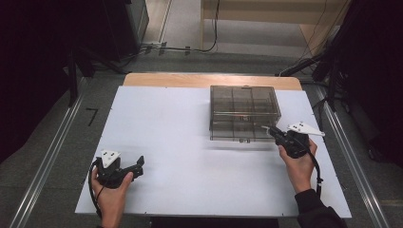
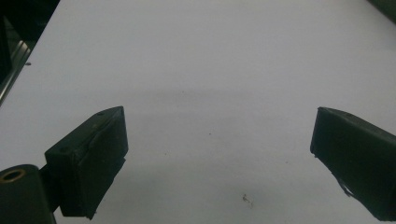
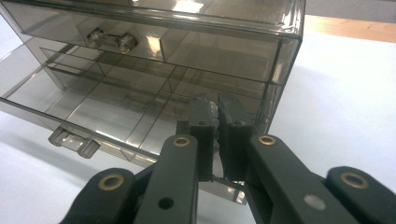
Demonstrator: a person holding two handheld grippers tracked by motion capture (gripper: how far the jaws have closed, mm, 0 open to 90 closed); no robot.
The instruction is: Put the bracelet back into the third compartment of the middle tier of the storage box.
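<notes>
High view: we work the smoked plastic drawer box (image 1: 244, 111) on the white counter (image 1: 190, 161). The right gripper (image 1: 272, 129) sits at the box's near right corner, at the level of the lower drawer. To do this step well, we keep the gripper square to the drawer front and move it straight along the drawer's travel, so the drawer does not skew in its rails and the light box does not slide. The left gripper (image 1: 139, 166) rests on the counter well apart from the box, on its left.

Left gripper view: the jaws stand wide apart with bare counter between them; the left gripper (image 2: 219, 140) holds nothing.

Right gripper view: the jaws of the right gripper (image 3: 215, 109) are nearly closed, leaving a thin gap. A small pale object appears pinched between them, though we cannot identify it. The tips lie directly over the partly drawn lower drawer (image 3: 93, 105), at its right end; its divided compartments look empty.
</notes>
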